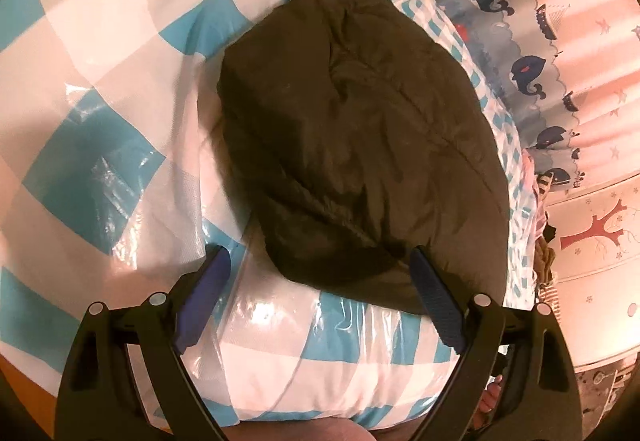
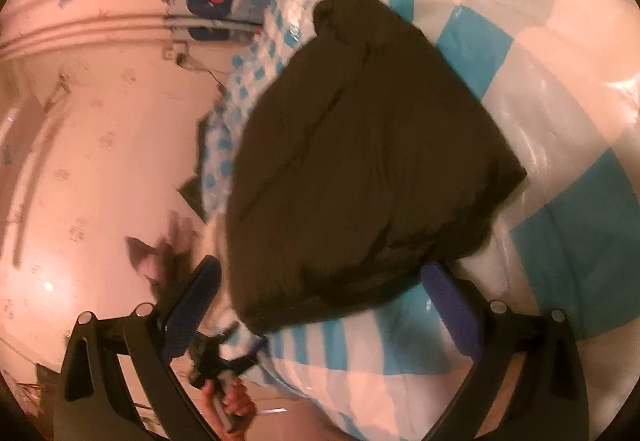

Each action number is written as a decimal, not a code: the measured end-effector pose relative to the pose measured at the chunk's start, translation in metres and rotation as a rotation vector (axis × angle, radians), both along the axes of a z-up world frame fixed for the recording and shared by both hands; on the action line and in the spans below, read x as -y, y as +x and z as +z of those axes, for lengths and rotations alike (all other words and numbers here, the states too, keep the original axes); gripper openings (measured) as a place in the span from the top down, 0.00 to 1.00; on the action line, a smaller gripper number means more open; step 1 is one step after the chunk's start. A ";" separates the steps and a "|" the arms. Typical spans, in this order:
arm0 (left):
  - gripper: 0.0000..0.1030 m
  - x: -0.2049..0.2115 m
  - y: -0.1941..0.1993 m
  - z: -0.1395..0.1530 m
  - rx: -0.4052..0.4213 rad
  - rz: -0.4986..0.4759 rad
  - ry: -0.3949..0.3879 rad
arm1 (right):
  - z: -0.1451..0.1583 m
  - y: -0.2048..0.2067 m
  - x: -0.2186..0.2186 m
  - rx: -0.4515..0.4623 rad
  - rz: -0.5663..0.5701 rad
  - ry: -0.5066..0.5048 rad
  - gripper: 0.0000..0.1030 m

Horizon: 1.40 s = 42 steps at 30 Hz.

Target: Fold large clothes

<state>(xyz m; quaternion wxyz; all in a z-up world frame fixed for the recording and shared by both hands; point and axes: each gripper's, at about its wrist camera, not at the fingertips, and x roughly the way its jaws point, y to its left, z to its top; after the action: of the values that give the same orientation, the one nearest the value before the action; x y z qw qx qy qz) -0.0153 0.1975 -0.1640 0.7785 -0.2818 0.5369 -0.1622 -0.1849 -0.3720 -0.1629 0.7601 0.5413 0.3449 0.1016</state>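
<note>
The jacket [image 1: 352,137] looks folded into a compact bundle on the quilt [image 1: 100,53]. My left gripper [image 1: 320,273] and right gripper [image 2: 324,281] are spread, holding nothing. Little seems left.

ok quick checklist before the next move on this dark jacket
1. Left gripper open: ok, fingers spread wide.
2. Right gripper open: ok.
3. Jacket free of both grippers: ok, neither is shut on it, though its near edge lies between the fingers.
4. Jacket folded into a compact bundle: ok, no sleeve trails out.
5. Jacket fully on the checked bedding: ok in the left view; near the striped edge in the right view.
6. Fold neat underneath: cannot tell.
</note>
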 end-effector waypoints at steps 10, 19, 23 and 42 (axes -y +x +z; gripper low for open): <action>0.15 0.002 0.017 -0.004 -0.001 0.052 0.010 | 0.001 0.009 -0.003 -0.009 -0.048 -0.019 0.06; 0.15 -0.004 0.027 -0.013 -0.016 0.097 -0.140 | -0.008 0.010 0.005 0.016 -0.112 0.057 0.06; 0.32 0.007 0.035 -0.020 -0.040 0.085 -0.104 | -0.013 0.017 0.006 -0.036 -0.126 0.049 0.74; 0.87 0.015 -0.040 0.059 0.001 -0.109 -0.195 | 0.084 -0.093 0.020 0.226 -0.056 -0.067 0.92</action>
<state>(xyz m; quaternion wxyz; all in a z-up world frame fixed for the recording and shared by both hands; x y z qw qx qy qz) -0.0555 0.1825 -0.1054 0.7378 -0.3263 0.5326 -0.2559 -0.2779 -0.3922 -0.0793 0.8141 0.5103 0.2452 0.1291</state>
